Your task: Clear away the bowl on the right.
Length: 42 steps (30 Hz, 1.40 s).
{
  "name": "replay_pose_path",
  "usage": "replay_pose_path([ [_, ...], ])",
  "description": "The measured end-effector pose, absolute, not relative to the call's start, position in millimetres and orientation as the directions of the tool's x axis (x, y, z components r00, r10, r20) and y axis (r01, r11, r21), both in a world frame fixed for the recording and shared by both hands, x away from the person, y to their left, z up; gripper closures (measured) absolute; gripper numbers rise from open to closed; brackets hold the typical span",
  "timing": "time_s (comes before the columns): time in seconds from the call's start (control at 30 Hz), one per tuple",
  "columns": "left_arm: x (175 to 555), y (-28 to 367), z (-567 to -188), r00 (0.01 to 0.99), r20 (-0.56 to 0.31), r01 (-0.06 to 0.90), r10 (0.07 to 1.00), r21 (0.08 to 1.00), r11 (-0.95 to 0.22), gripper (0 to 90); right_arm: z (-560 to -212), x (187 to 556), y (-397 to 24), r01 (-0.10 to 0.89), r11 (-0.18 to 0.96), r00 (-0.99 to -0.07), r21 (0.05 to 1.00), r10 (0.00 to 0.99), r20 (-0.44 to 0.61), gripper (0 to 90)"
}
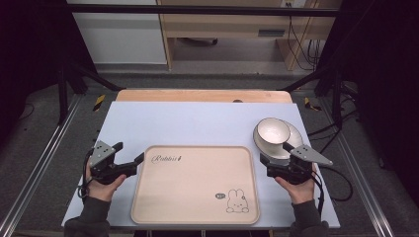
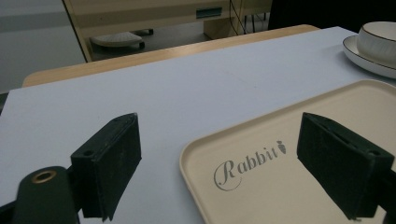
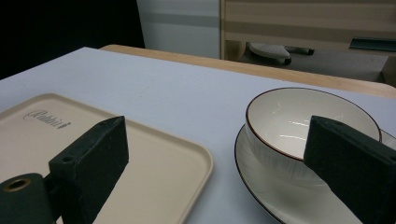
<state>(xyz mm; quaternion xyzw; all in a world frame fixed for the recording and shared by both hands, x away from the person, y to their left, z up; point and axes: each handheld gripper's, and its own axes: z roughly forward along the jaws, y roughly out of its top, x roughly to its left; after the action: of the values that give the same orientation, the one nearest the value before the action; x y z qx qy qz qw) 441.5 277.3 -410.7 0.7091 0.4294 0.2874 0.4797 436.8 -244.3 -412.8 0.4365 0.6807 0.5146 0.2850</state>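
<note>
Holding my right gripper point(image 1: 285, 149) with its jaws spread wide and empty, I have the white bowl point(image 1: 272, 132) just ahead of it, sitting on its saucer point(image 1: 296, 134) on the table point(image 1: 197, 123) beside the tray's point(image 1: 197, 197) far right corner. My left gripper point(image 1: 140, 158) is also spread apart and empty, straddling the tray's far left corner.

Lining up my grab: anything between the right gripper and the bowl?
Nothing: in the right gripper view, the open right gripper faces the bowl on its plate.
</note>
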Motion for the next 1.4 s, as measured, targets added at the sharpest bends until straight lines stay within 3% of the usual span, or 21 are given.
replay_pose_path([
  [1.4,445,278,-419,0.458,-0.002,0.354,0.889,0.918,-0.18,13.5,-389,458,-244,0.273,0.054,-0.387,0.961,0.92,0.058,9.5],
])
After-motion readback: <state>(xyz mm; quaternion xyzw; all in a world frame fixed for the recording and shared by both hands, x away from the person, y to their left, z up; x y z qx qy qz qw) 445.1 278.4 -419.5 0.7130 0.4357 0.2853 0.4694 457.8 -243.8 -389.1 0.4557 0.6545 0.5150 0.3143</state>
